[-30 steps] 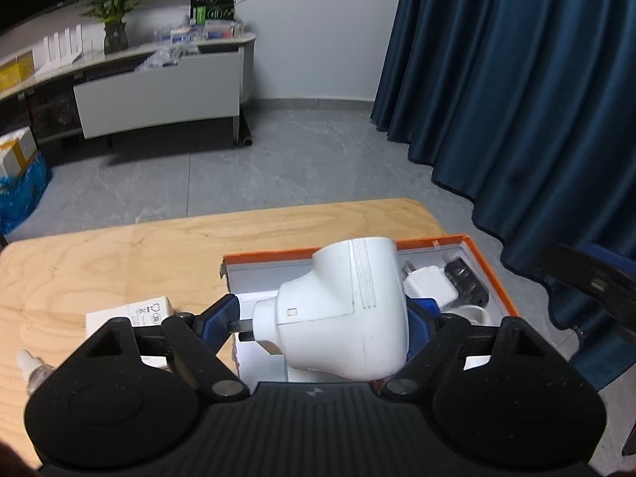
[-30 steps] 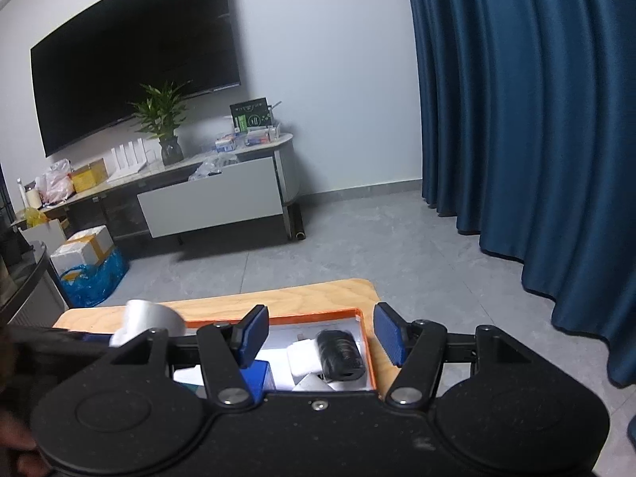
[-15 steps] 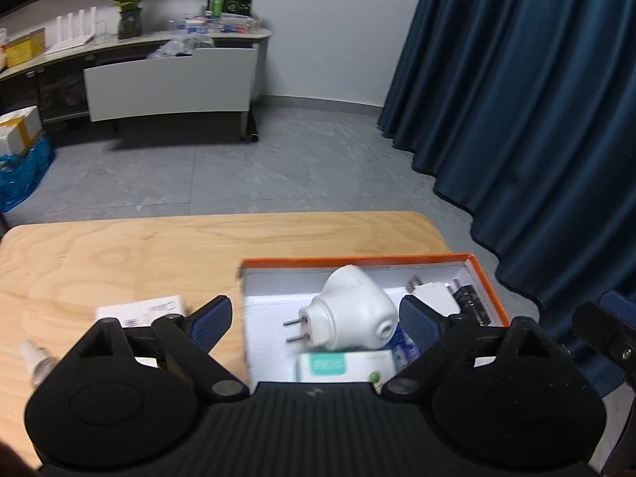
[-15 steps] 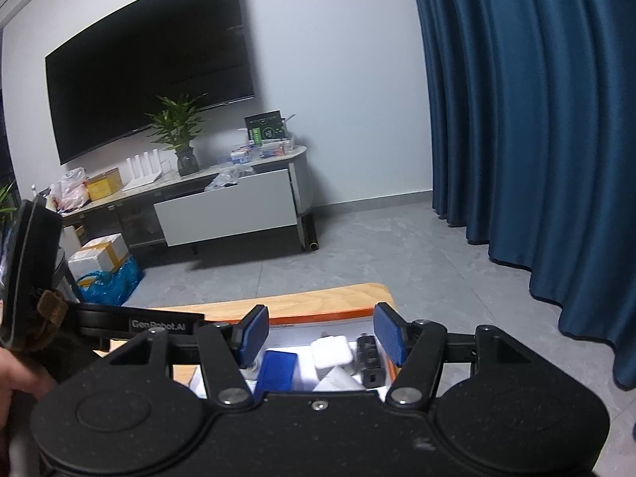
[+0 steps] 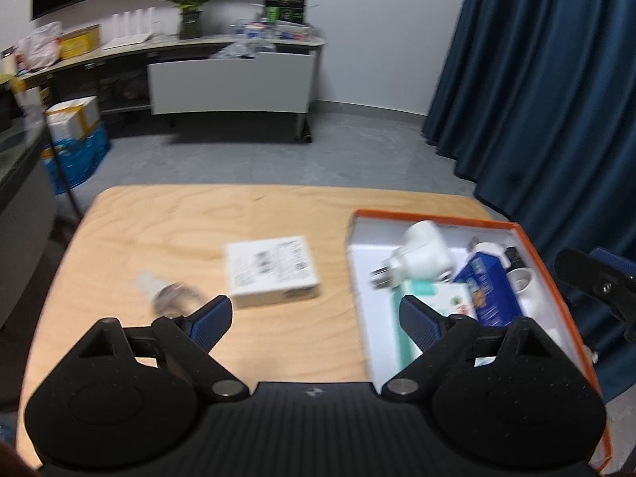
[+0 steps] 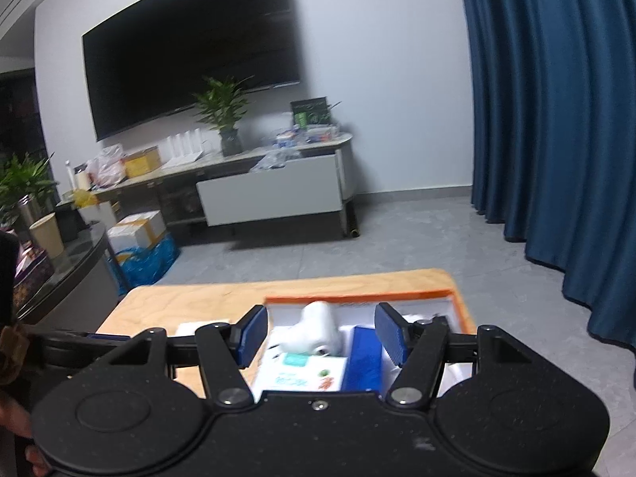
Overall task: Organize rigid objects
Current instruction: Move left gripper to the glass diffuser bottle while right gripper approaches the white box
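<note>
I count one orange-rimmed box (image 5: 528, 256) at the right of the left wrist view, sitting on the wooden table (image 5: 190, 214) near its right edge. Inside it I make out one white plug adapter (image 5: 419, 256) lying on its side with its prongs pointing left, one blue carton (image 5: 489, 290) just right of it, one pale green-and-white packet (image 5: 433, 298) below the adapter, and a few small white and dark pieces at the far right that are too blurred to count. Two things lie on the table outside the box: one white labelled carton (image 5: 272, 274) at centre frame, and one small clear bottle (image 5: 167, 294) to its left, smeared by blur.

My left gripper (image 5: 314, 320) fills the bottom of that view with its two blue-padded fingers (image 5: 210, 318) spread wide and nothing between them; they hang over bare wood between the bottle and the box.

In the right wrist view the same box (image 6: 457, 302) sits at lower centre, with the adapter (image 6: 318, 332), the blue carton (image 6: 363, 361) and the green packet (image 6: 306, 371) visible past my right gripper (image 6: 318, 336). Its two fingers (image 6: 250, 332) stand moderately wide, gripping nothing, above the box contents. A hand (image 6: 16, 413) shows at the lower left edge there.
</note>
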`<state>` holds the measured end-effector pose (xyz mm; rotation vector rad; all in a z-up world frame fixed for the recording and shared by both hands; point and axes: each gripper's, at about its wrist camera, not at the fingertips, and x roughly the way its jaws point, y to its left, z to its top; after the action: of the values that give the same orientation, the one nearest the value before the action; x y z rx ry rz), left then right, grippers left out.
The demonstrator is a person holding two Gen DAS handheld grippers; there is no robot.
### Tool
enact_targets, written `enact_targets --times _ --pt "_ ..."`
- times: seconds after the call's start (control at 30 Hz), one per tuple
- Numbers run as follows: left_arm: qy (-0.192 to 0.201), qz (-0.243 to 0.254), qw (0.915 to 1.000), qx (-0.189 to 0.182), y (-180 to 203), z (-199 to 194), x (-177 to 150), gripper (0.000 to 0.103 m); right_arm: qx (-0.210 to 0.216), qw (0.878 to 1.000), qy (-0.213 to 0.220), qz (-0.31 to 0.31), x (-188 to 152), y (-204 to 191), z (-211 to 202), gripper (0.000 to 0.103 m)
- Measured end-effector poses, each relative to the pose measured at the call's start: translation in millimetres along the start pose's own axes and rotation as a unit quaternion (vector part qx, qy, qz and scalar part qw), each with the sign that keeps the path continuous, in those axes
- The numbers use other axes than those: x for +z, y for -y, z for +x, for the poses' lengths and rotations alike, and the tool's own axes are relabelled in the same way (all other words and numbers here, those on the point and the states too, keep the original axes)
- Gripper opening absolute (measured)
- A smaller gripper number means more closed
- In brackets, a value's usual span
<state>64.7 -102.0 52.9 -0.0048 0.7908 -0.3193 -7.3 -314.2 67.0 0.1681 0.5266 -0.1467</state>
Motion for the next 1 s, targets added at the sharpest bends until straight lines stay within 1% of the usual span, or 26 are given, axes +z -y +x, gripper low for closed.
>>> enact_targets --times 0.27,0.43,0.57,0.63,0.7,0.83,0.93,1.0 --pt "0.0 -0.036 0.9985 0.041 -48 -10 -14 0.094 0.027 0.999 -0.031 -0.018 -14 -38 15 0.074" --pt "-0.009 -0.067 0.9946 0.079 -83 -4 -21 0.096 0.041 0.998 -0.041 -0.027 -18 -51 23 0.074" --pt "-0.014 -0.078 0.9926 0.092 -100 4 -26 0.097 0.047 0.997 -0.05 -0.028 -23 -53 30 0.074" --pt "-0.013 -0.073 0.9933 0.089 -102 10 -26 0.099 0.048 0.997 -0.055 -0.028 -27 -55 33 0.074" --pt "-0.011 -0.05 0.9959 0.074 -101 17 -24 0.103 0.05 0.997 -0.059 -0.03 -29 -57 35 0.074" --pt "0.001 0.031 0.9981 0.053 -96 40 -20 0.103 0.054 0.996 -0.064 -0.028 -32 -58 37 0.074" --pt "0.009 0.105 0.9936 0.042 -93 56 -18 0.103 0.055 0.996 -0.067 -0.026 -33 -57 40 0.074" --pt "0.013 0.136 0.9903 0.026 -95 66 -18 0.103 0.054 0.996 -0.068 -0.025 -33 -57 41 0.074"
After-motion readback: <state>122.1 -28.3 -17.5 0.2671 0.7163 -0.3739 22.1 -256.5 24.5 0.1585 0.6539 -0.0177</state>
